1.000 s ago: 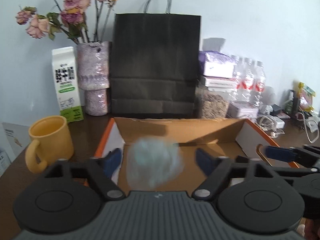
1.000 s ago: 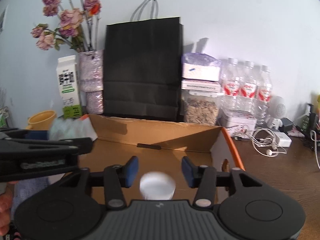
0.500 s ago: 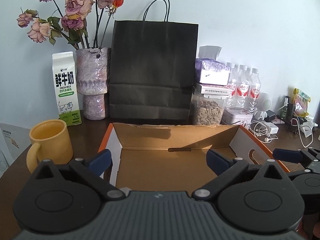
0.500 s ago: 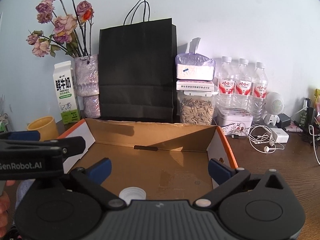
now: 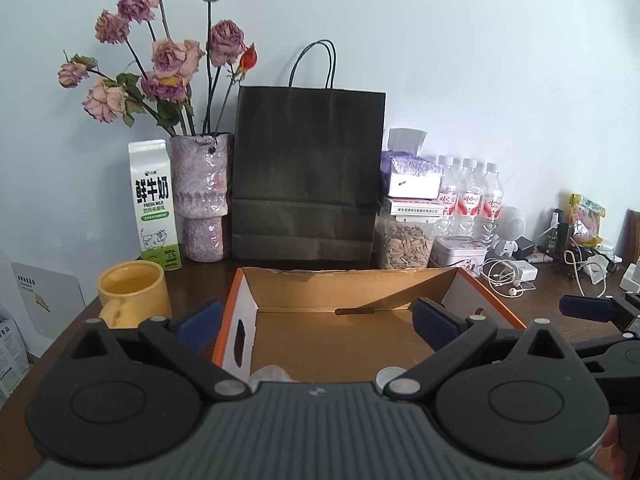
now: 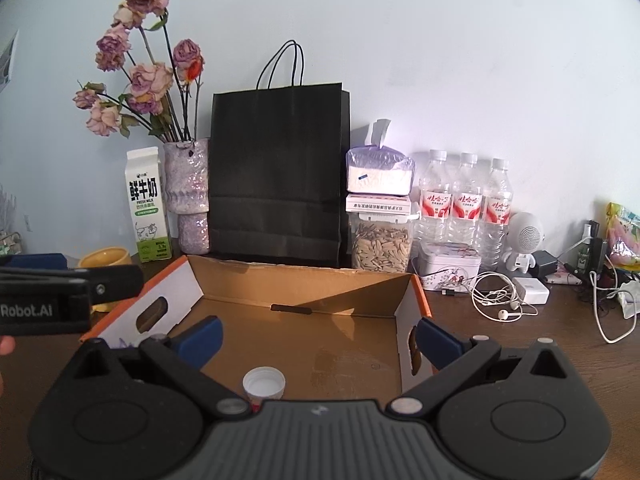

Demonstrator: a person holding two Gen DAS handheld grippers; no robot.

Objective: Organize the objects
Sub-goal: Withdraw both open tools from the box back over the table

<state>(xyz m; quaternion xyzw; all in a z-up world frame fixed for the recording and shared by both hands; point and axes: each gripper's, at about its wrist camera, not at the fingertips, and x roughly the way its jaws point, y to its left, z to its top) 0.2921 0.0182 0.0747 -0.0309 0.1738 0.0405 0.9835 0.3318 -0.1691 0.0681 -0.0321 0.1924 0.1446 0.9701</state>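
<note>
Through the left wrist camera, the left claw [image 5: 318,322] stands spread wide with nothing between its blue pads [image 5: 201,317], poised above the near edge of the open cardboard box [image 5: 486,304] on the dark table [image 5: 192,276]. Two small things lie on the box floor right under the claw body: a pale crumpled wad [image 5: 269,374] toward the left and the edge of a white bottle cap [image 5: 387,375] toward the right, both mostly hidden by the claw's housing. A yellow mug [image 5: 134,294] sits just outside the box's left wall, on this claw's side. The right claw's fingertip [image 5: 586,308] shows at the right edge.

Through the right wrist camera, the right claw [image 6: 318,340] is likewise wide open and empty, above the same box [image 6: 416,292]. The white bottle cap [image 6: 264,383] lies open side up on the box floor, below and slightly left of the gap between the pads, close to the claw body. The left claw [image 6: 72,292] reaches in from the left at about rim height.

Both loose items appear to be already in the box, so the next pick probably lies outside it. If the mug is next, the left claw is plainly nearer: the mug sits ahead and left of it, upright, handle turned toward the camera.
</note>
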